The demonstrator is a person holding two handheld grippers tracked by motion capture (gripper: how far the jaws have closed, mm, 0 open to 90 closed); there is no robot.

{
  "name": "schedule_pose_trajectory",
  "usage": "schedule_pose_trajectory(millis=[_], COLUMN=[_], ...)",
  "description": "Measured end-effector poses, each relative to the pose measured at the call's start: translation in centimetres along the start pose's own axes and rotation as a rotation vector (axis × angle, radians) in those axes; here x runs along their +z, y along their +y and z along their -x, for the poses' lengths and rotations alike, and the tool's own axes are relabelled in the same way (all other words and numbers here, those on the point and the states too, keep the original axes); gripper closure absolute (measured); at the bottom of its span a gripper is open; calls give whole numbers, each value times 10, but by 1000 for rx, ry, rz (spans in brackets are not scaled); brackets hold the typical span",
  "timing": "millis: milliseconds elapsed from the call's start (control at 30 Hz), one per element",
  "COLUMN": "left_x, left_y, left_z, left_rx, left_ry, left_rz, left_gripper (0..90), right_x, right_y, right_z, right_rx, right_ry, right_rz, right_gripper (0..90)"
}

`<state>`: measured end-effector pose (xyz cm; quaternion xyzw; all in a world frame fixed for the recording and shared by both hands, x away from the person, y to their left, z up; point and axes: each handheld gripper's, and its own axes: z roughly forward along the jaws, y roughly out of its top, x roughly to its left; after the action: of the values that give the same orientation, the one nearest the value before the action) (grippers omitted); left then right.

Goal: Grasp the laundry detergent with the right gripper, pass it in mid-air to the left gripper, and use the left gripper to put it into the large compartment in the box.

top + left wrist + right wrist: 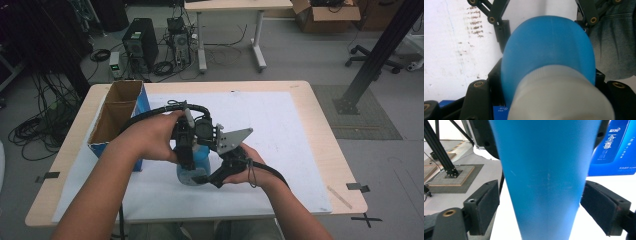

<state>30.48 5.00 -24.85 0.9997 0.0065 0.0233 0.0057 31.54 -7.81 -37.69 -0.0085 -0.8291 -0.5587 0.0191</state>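
High view: left tongs (192, 167) clamp the blue bottle (200, 165), right tongs (205, 179) slack around it, cardboard box (117, 117) close beside.

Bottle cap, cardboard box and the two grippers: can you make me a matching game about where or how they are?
Things:
1 bottle cap
2 cardboard box
3 left gripper
4 right gripper

Place, colour or state:
a jaws open, pads off the bottle
b whitish
c at the table's left side
d clamped on the bottle

Pairs: 1-b, 2-c, 3-d, 4-a
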Motion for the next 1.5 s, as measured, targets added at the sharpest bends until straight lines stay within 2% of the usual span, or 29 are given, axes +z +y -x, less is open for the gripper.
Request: schedule_pose_trajectory(millis=[133, 200, 333, 433, 567, 700, 767, 800, 1000, 1067, 1133, 1333, 1467, 1500], left_x=[-1, -1, -2, -3, -6, -10, -13, -15, -26, -32, -36, -52, -64, -66], left_y=[1, 2, 4, 5, 6, 7, 6, 6, 2, -1, -3, -13, -22, -24], left_z=[0, 0, -1, -2, -4, -7, -10, -12, -20, -25, -28, -41, -51, -53], left_rx=[4, 2, -4, -5, -19, -72, -105, -134, -245, -315, -353, -526, -630, -644], left_ry=[-7, -1, -3, -5, -12, -27, -38, -49, -55, -65, -68, -68, -70, -67], left_rz=[-5, -10, -15, -18, -25, -33, -36, -40, -30, -28, -30, -44, -59, -59], left_gripper=[384, 384, 384, 384, 383, 383, 383, 383, 383, 382, 382, 382, 382, 382], right_x=[-2, -4, -7, -11, -23, -41, -50, -54, -84, -94, -101, -124, -135, -138], right_y=[-1, -3, -4, -5, -6, -8, -9, -10, -13, -15, -16, -18, -20, -20], right_z=[1, 2, 3, 4, 5, 7, 7, 7, 9, 10, 11, 13, 15, 15], right_rx=[8, 21, 35, 41, 43, 47, 47, 45, 50, 54, 58, 73, 82, 85], right_ry=[2, 2, 12, 21, 8, -19, -35, -43, -101, -117, -136, -171, -198, -202], right_rz=[6, 11, 14, 13, 25, 26, 21, 18, 8, -1, -11, -20, -26, -25], right_gripper=[117, 57, 4, 4, 4, 4, 4, 4, 4, 4, 4, 4, 4, 4])
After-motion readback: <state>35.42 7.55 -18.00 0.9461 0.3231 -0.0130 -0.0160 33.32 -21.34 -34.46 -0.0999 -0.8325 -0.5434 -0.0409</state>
